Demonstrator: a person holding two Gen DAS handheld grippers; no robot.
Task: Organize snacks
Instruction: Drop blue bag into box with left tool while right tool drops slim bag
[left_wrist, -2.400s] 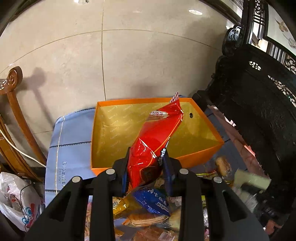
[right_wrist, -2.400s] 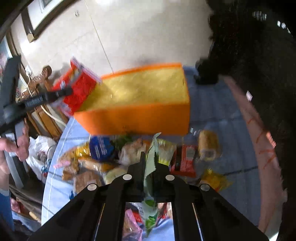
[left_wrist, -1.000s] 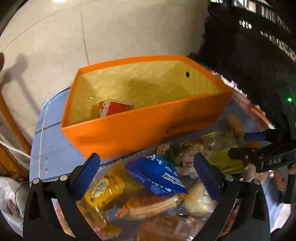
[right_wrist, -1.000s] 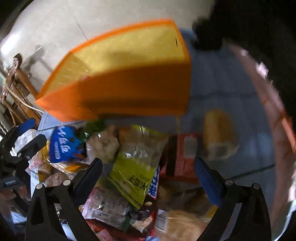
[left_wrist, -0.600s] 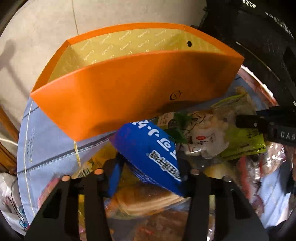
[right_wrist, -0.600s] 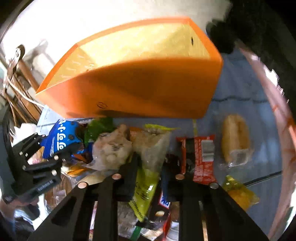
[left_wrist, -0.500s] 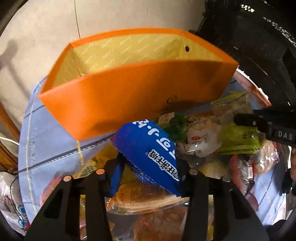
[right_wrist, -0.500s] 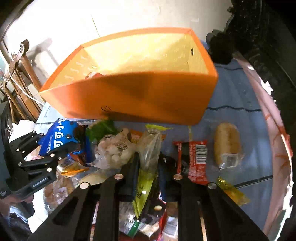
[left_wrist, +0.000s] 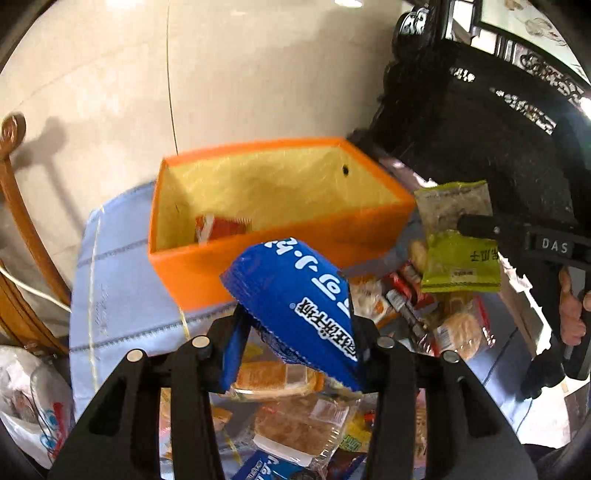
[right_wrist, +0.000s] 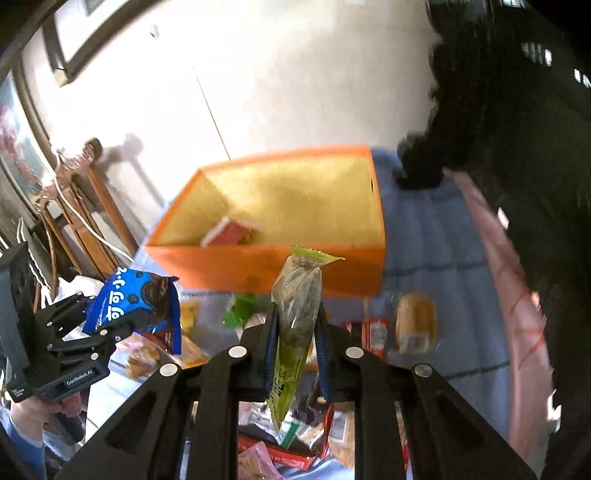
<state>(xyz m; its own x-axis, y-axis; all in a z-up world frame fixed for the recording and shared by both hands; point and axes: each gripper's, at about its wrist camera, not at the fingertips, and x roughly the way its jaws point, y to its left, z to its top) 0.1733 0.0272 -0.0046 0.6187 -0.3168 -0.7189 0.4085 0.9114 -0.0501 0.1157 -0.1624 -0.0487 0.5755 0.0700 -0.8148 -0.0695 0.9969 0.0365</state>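
Note:
My left gripper (left_wrist: 295, 332) is shut on a blue cookie packet (left_wrist: 299, 299) and holds it in the air before the orange box (left_wrist: 192, 273). The packet also shows in the right wrist view (right_wrist: 136, 302). My right gripper (right_wrist: 295, 332) is shut on a green and clear snack bag (right_wrist: 295, 314), lifted in front of the box (right_wrist: 258, 269); the bag also shows in the left wrist view (left_wrist: 458, 240). A red snack packet (left_wrist: 221, 227) lies inside the box. Several loose snacks (left_wrist: 288, 417) lie heaped on the blue tablecloth (left_wrist: 110, 295) below both grippers.
A wrapped bread roll (right_wrist: 415, 325) and a red bar (right_wrist: 373, 336) lie right of the heap. Dark carved furniture (left_wrist: 498, 129) stands at the right. A wooden chair (left_wrist: 14, 221) and a white plastic bag (left_wrist: 26, 406) are at the left, off the table.
Both grippers have lifted their packets up off the heap, toward the level of the box's rim. Earlier the left dropped the red packet into the box, then closed on the blue one.

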